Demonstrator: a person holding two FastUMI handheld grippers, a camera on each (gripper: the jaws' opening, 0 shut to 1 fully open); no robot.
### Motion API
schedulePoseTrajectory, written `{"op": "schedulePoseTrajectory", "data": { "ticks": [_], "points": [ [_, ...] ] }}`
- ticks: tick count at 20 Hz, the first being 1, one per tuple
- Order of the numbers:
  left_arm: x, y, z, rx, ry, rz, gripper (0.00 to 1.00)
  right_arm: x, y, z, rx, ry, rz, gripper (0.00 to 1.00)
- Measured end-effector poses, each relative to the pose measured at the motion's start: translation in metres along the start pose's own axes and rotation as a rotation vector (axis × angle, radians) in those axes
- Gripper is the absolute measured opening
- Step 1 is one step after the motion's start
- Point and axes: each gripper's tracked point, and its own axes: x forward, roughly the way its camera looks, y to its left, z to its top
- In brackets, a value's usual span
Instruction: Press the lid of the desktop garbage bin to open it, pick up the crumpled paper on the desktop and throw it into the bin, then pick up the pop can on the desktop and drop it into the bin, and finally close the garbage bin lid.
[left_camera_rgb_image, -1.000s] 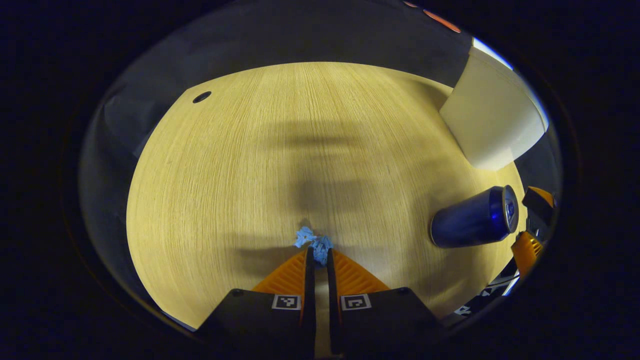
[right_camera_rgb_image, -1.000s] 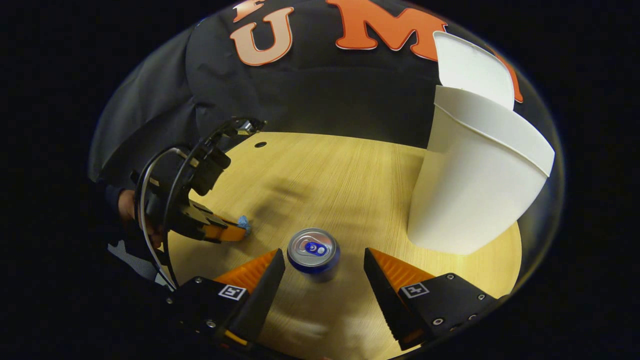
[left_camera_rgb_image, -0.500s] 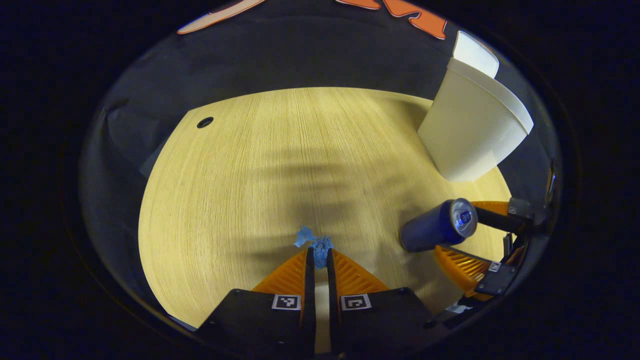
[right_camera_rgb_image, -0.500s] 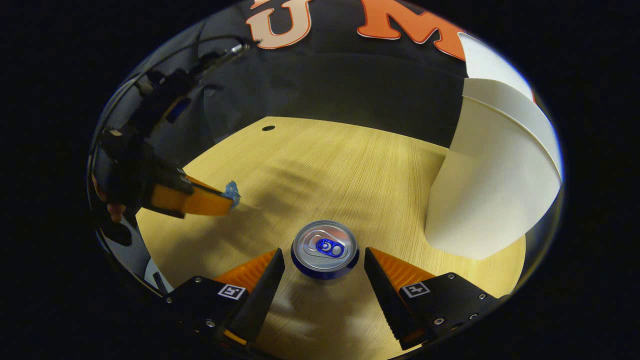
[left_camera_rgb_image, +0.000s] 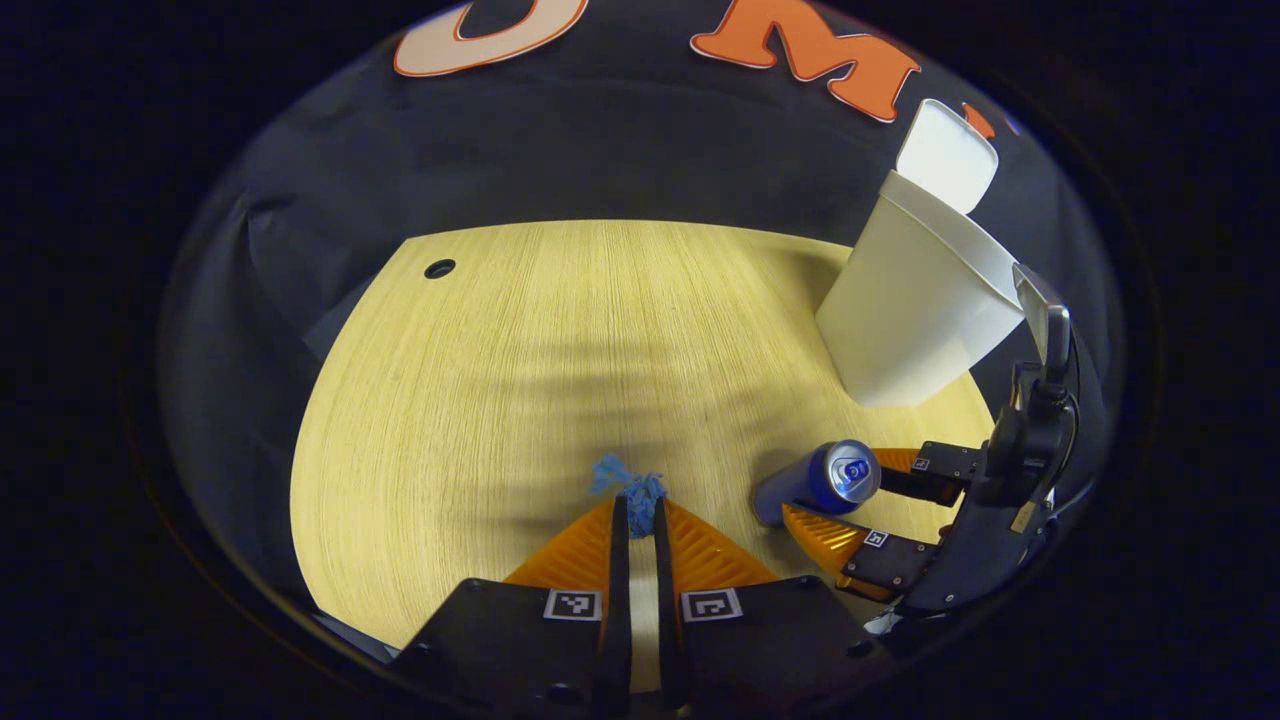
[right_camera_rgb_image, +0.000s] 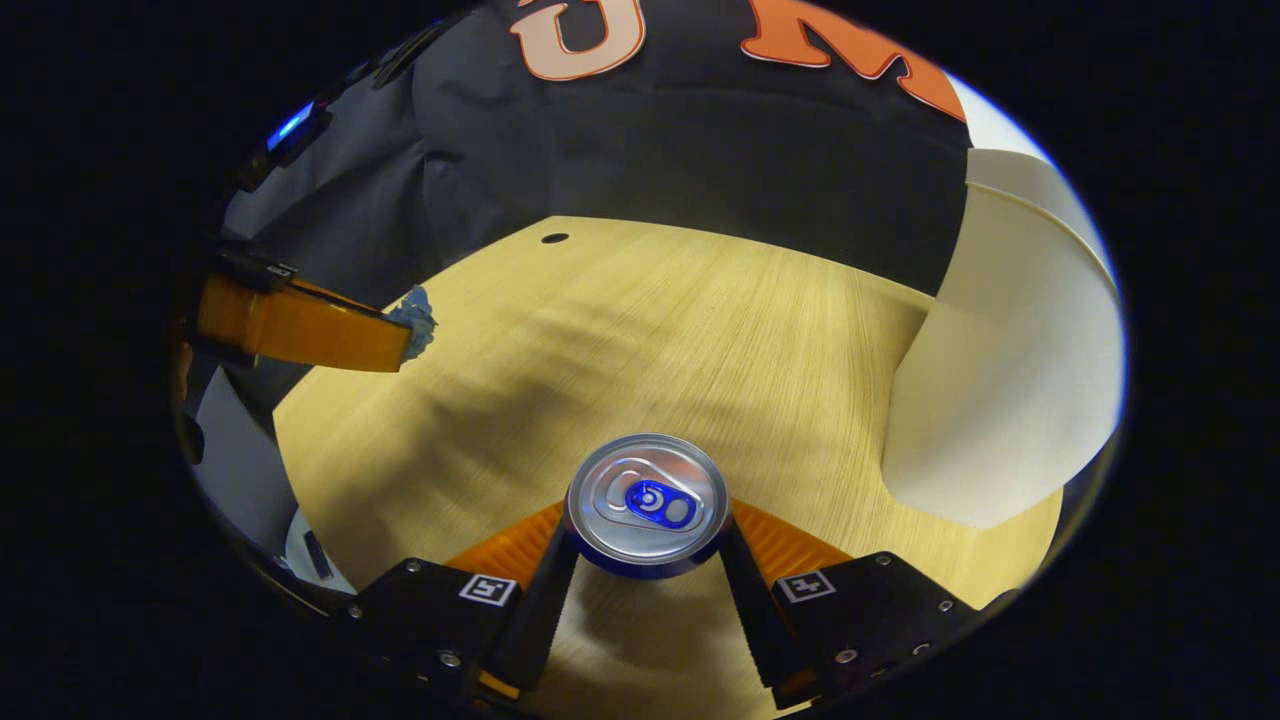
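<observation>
Left hand-held gripper clenched on the crumpled paper, held above the table. Right hand-held gripper closed against the upright pop can, near the open-lidded garbage bin at far right. Risks: thin paper slipping free mid-carry; smooth can sliding or tipping; both gripper paths crowding at the bin mouth.
</observation>
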Motion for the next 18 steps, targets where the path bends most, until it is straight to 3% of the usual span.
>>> {"op": "schedulePoseTrajectory", "data": {
  "ticks": [5,10,18],
  "points": [
    [-0.012,-0.017,0.011,0.025,-0.052,-0.026,0.15,0.002,-0.001,0.002,0.007,-0.056,-0.039,0.79],
    [-0.016,-0.055,0.04,0.087,-0.114,-0.086,0.15,-0.006,0.002,-0.005,0.058,-0.118,-0.144,0.79],
    [-0.031,-0.136,0.105,0.201,-0.24,-0.249,0.15,0.0,0.034,-0.044,0.149,-0.174,-0.304,0.79]
  ]
}}
